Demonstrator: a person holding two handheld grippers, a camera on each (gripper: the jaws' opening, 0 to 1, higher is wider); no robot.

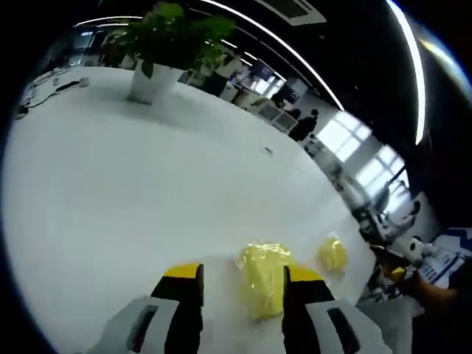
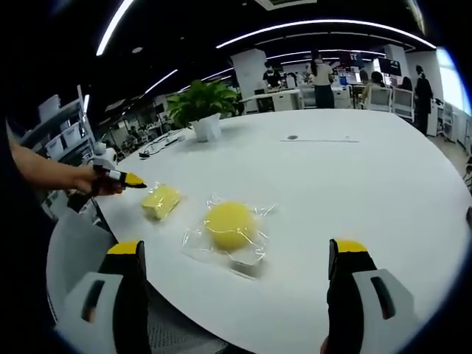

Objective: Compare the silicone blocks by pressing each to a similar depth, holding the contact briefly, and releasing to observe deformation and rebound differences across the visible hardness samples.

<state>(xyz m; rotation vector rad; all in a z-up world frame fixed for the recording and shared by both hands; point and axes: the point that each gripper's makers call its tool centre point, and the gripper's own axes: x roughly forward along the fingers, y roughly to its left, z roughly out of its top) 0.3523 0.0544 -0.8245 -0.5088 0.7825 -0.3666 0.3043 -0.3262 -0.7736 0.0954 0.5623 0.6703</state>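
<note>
A large white table (image 2: 383, 192) carries a round yellow block in clear wrap (image 2: 230, 226), a squarer yellow block (image 2: 161, 200) beside it, a potted plant (image 2: 204, 110) and cables (image 2: 158, 144) farther back.

The wide white counter (image 2: 383, 192) has a smooth, faintly satin top that takes soft reflections from the ceiling lights. The round yellow silicone block (image 2: 230, 225) looks matt and even, and lies on a crinkled sheet of clear glossy plastic film (image 2: 195, 247). The squarish yellow silicone block (image 2: 161, 200) seems wrapped in similar film, though blur makes this unsure. The left gripper (image 1: 243, 295) has matt black jaws with yellow tips and pale grey plastic bodies.
</note>
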